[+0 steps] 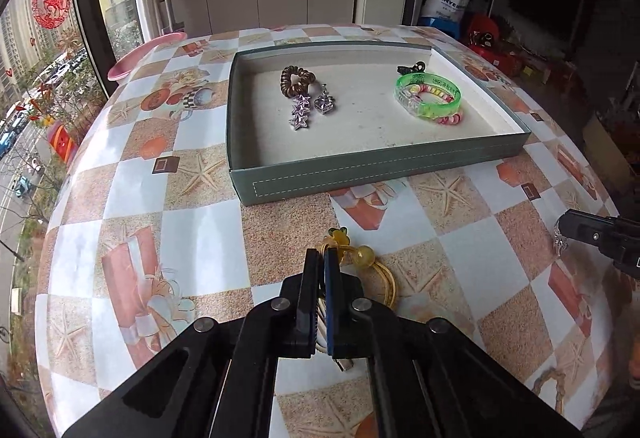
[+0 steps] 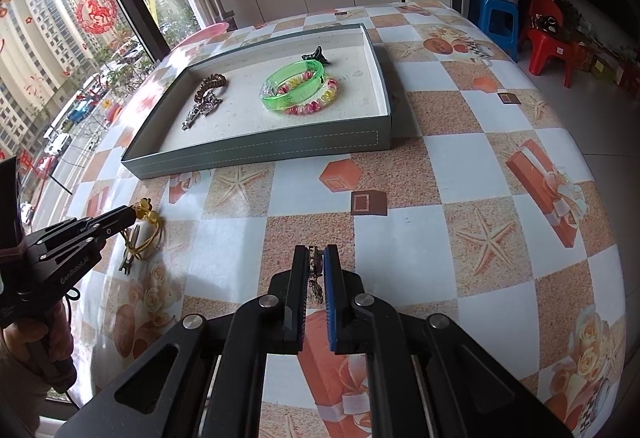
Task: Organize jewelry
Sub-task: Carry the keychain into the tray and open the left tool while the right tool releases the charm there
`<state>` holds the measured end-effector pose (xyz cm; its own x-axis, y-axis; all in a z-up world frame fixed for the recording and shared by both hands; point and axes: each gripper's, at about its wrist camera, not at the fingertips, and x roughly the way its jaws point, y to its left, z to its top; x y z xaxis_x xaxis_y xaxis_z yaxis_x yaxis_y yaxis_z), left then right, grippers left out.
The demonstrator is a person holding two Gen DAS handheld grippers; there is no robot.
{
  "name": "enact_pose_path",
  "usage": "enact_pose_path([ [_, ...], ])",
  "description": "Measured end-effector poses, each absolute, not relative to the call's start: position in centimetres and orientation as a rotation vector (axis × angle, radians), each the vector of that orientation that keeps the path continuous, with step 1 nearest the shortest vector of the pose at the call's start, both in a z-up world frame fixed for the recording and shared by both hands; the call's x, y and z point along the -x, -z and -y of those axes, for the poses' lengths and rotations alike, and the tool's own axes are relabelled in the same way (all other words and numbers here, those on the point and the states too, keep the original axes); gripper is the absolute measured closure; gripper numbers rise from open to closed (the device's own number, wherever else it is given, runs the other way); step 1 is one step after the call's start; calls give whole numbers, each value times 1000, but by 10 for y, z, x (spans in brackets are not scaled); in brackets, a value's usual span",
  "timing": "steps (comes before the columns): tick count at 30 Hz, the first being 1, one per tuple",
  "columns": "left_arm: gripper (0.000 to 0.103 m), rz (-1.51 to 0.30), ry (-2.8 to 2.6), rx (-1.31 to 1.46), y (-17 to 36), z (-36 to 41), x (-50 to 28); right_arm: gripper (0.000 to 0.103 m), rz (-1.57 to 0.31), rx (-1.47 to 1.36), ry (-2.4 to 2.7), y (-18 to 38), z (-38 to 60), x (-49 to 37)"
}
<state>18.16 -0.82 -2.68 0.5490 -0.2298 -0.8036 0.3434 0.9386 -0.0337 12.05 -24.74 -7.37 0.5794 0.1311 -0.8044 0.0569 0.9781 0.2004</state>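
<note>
A grey-green jewelry tray [image 1: 360,174] [image 2: 256,154] sits on the table. It holds a brown spiral hair tie [image 1: 294,78], a star hair clip [image 1: 300,114], a heart pendant [image 1: 324,104], a green bangle [image 1: 428,94] [image 2: 294,86], a pink bead bracelet [image 1: 450,118] and a black clip [image 1: 412,68]. My left gripper [image 1: 323,258] [image 2: 132,216] is shut on a yellow beaded hair tie [image 1: 360,258] [image 2: 148,230] on the table in front of the tray. My right gripper [image 2: 316,258] [image 1: 560,234] is shut on a small silver chain piece [image 2: 317,270] at the table's right.
The table wears a checked cloth with starfish and gift prints [image 1: 200,222]. A pink plate [image 1: 140,54] lies at the far left edge by the window. A blue stool [image 2: 496,22] and a red chair [image 2: 552,42] stand beyond the table's right side.
</note>
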Motion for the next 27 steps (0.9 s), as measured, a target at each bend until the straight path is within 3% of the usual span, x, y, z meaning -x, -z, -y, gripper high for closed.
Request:
enact_pose_path([
  [9, 88, -890, 376, 20, -8, -10, -182, 95, -923, -250, -69, 58, 253, -122],
  [27, 88, -821, 349, 35, -42, 18, -228, 95, -886, -264, -166, 18, 250, -189],
])
